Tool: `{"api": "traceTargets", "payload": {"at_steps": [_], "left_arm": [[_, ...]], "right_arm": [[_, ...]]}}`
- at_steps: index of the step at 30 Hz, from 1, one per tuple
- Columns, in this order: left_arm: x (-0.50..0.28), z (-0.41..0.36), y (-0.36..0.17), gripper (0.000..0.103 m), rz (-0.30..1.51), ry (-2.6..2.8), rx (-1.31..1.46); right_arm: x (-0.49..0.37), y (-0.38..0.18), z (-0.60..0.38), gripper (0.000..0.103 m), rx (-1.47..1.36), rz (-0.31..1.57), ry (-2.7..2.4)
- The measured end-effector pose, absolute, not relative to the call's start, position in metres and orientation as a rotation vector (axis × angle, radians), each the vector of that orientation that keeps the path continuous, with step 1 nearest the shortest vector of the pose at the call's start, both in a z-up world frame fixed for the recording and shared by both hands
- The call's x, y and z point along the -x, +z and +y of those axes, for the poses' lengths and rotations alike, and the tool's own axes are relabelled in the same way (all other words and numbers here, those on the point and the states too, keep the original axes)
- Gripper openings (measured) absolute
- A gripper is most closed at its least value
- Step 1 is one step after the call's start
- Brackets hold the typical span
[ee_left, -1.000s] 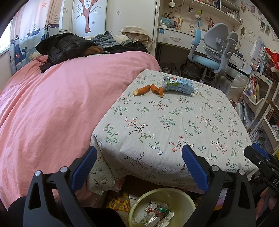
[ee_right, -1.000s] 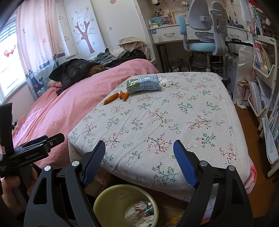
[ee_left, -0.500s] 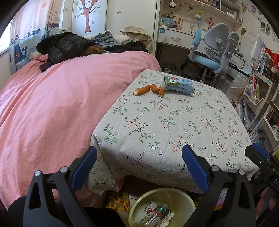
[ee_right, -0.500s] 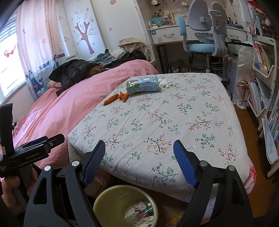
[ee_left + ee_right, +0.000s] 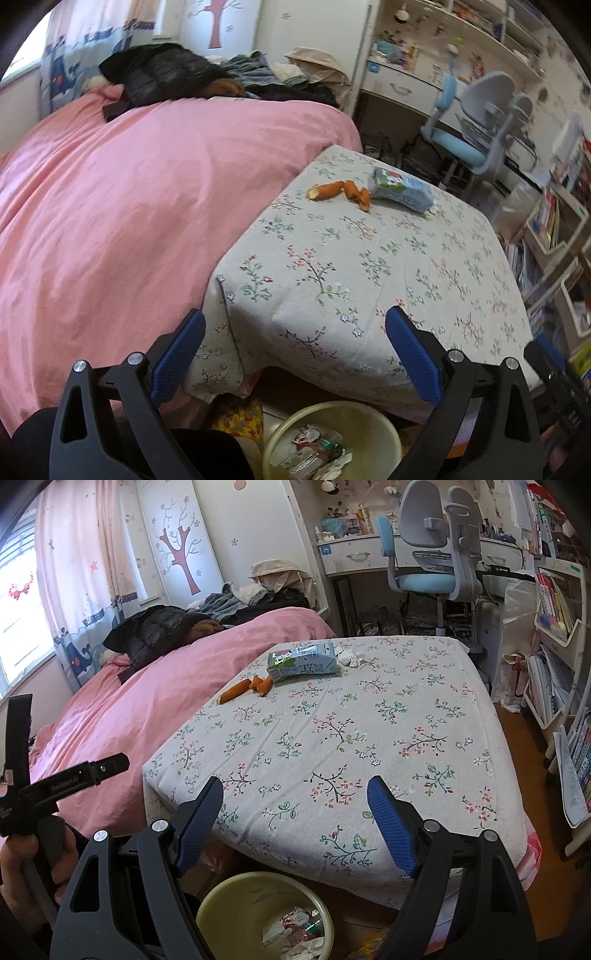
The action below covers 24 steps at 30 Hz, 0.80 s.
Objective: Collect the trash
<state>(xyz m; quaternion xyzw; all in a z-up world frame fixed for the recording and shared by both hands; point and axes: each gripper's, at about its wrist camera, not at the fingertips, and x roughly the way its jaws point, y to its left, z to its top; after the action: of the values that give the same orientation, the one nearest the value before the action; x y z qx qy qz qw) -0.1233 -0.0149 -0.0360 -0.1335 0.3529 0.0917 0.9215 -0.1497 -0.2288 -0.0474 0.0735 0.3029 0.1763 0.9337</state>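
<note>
**Both grippers wide apart over the bin, trash at the table's far side**

Left gripper (image 5: 295,343): jaws spread wide, nothing between them, poised above the near left corner of the table (image 5: 369,266). Right gripper (image 5: 295,812): jaws likewise wide apart and empty, over the near edge of the floral cloth.

On the far part of the table: a carton (image 5: 302,661) lying flat; orange peel (image 5: 245,687) in a few pieces just left of it, nearest piece touching or almost touching; a crumpled tissue (image 5: 349,658) right against the carton's right end.

Below the near edge, on the floor: a yellow bin (image 5: 236,897) with wrappers inside. Left of the table: a pink bed (image 5: 129,203).
</note>
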Motion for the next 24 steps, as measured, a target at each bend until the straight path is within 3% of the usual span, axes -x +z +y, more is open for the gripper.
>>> {"api": "traceTargets", "payload": {"at_steps": [14, 24], "left_arm": [[0.101, -0.013, -0.027, 0.093, 0.756, 0.187, 0.218], [0.01, -0.015, -0.025, 0.094, 0.829, 0.144, 0.04]], "right_arm": [[0.149, -0.046, -0.228, 0.077, -0.147, 0.627, 0.377], [0.075, -0.021, -0.193, 0.077, -0.096, 0.675, 0.45]]}}
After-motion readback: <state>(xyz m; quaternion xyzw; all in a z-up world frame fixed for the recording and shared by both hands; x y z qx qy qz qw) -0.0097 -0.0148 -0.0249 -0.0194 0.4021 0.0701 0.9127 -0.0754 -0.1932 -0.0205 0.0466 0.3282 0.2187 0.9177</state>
